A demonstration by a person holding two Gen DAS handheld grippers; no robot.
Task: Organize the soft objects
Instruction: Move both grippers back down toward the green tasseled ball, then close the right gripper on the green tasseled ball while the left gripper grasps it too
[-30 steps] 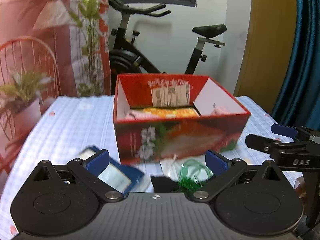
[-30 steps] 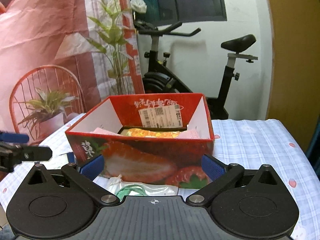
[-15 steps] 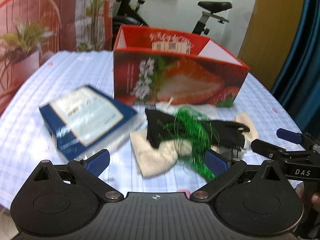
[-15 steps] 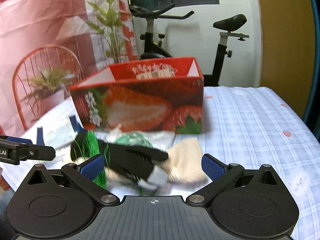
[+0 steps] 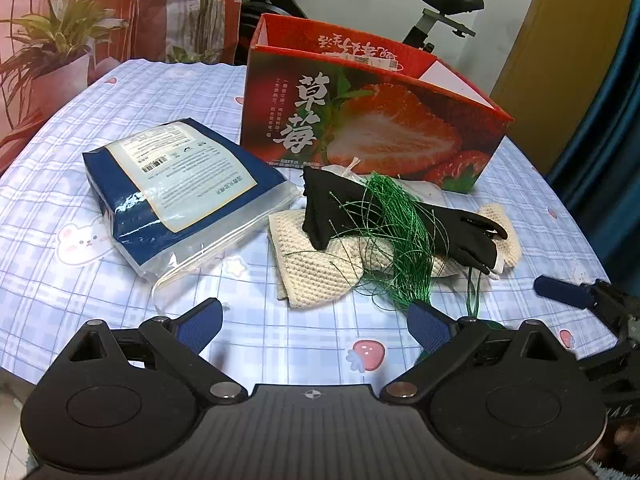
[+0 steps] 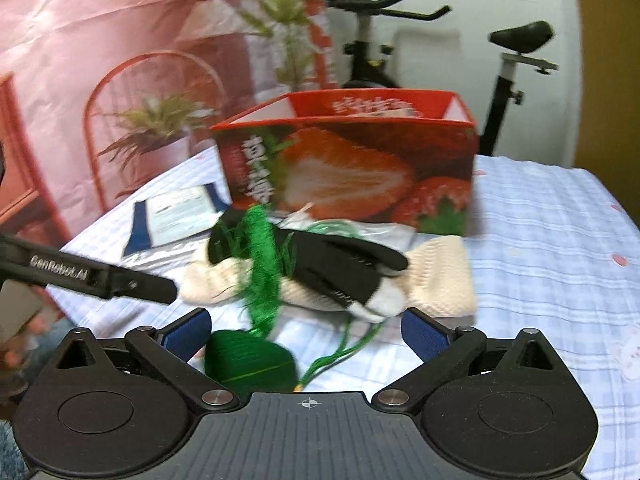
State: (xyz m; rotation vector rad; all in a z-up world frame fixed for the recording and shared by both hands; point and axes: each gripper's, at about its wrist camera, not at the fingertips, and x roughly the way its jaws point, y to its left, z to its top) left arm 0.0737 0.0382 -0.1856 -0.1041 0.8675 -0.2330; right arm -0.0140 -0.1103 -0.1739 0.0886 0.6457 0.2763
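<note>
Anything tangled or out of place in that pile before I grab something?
Yes. Loose green thread is draped across the black glove, which lies on the cream knit cloth, in front of the strawberry box. Strands trail to a green bundle near the right gripper, so lifting one may drag the others.

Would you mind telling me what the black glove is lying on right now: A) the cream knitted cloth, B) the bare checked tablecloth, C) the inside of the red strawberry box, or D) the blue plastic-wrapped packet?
A: the black glove, tangled with green thread, lies across the cream knitted cloth, in front of the red strawberry box and beside the blue plastic-wrapped packet.
</note>
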